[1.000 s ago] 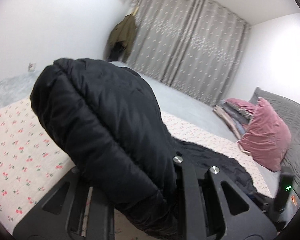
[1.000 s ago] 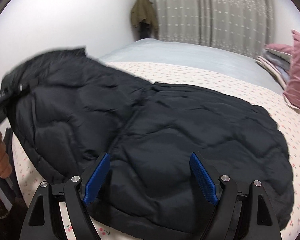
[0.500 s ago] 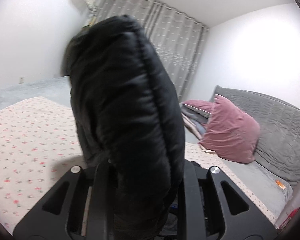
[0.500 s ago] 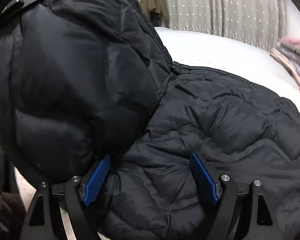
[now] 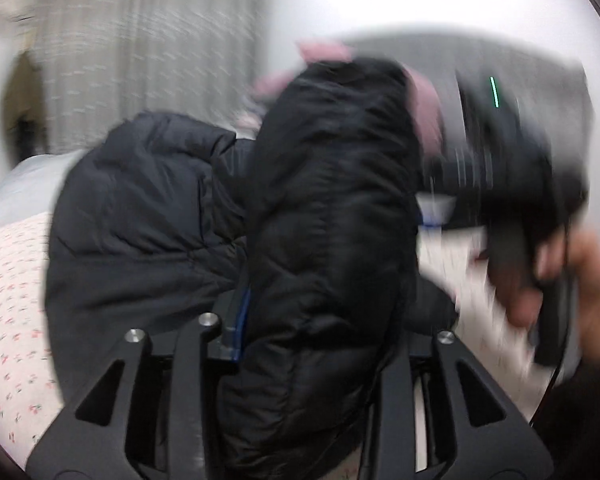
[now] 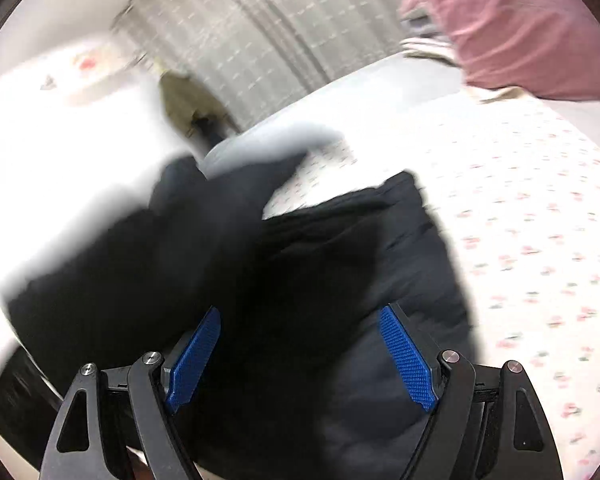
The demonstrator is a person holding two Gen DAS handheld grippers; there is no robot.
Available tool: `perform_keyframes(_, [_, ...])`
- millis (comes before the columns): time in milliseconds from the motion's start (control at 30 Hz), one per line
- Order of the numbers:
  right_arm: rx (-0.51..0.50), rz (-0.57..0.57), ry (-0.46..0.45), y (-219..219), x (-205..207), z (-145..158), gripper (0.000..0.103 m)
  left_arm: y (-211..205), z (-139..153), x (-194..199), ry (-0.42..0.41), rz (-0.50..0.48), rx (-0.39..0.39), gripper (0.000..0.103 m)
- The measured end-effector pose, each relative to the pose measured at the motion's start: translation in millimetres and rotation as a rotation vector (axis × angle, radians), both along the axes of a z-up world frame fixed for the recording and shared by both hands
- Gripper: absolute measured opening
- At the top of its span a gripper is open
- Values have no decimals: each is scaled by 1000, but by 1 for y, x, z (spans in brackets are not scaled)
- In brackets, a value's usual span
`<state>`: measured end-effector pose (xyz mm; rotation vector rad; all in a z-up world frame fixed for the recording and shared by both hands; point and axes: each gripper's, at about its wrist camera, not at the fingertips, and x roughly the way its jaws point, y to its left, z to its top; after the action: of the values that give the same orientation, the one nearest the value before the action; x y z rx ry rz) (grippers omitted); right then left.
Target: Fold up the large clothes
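Black puffer jacket [image 5: 332,240] clamped in left gripper [image 5: 320,344], right gripper [image 6: 300,360] spread wide

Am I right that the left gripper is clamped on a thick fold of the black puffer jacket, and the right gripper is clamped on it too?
Not quite. The left gripper is clamped on a thick fold of the black puffer jacket, but the right wrist view shows the right gripper open, its blue fingers spread wide with the jacket lying between them.

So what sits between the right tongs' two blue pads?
Right wrist view: only the black puffer jacket fills the gap of the open right tongs; neither pad visibly pinches it.
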<state>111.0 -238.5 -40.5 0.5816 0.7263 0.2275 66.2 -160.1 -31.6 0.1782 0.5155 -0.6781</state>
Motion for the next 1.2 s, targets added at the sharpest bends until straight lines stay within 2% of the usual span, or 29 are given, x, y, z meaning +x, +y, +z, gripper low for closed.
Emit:
perform_keyframes(100, [-35, -52, 24, -19, -3, -2, 83, -19, -17, -9, -19, -63, 126, 45])
perform_keyframes(167, [-46, -83, 13, -26, -5, 2, 83, -24, -22, -13, -22, -92, 178, 47])
perform_keyframes(267, [40, -111, -59, -37, -14, 17, 83, -25, -24, -21, -26, -130, 229, 49])
perform_keyframes(367, [211, -45, -132, -35, -5, 25, 83, -26, -17, -28, -35, -148, 257, 52])
perform_keyframes(433, [295, 32, -141, -30, 14, 26, 83, -25, -10, -33, -34, -164, 269, 55])
perform_keyframes(500, [314, 109, -103, -13, 35, 18, 83, -21, -3, -39, -25, -194, 264, 57])
perform_keyframes(533, [276, 127, -78, 0, 43, 15, 82, -17, 2, -44, -20, -212, 257, 57])
perform_keyframes(600, [167, 152, -45, 22, 56, 10, 72, -3, 11, -51, -5, -243, 236, 58])
perform_keyframes(667, [79, 193, -25, 40, 62, 5, 22, 18, 26, -59, 8, -278, 182, 58])
perform_keyframes(767, [27, 228, -37, 49, 61, 6, 13, 48, 49, -57, 14, -273, 70, 58])
perform_keyframes(867, [-18, 253, -92, 48, 40, 21, 12, 77, 65, -43, 5, -195, -35, 58])
perform_keyframes(967, [-70, 290, -111, 46, 9, 23, 13, 97, 61, -17, 38, -46, -93, 59])
perform_keyframes(1033, [-111, 342, -72, 44, -9, 17, 17, 102, 45, 2, 90, -5, -90, 59])
perform_keyframes(1100, [-160, 372, -18, 46, -12, 5, 25, 96, 27, 14, 160, -7, -59, 59])
perform_keyframes(1133, [-168, 369, 0, 43, -14, 1, 29, 90, 20, 15, 170, -16, -38, 59])
perform_keyframes(1200, [-127, 334, 16, 28, -19, 1, 45, 79, 15, 16, 151, -34, -7, 59])
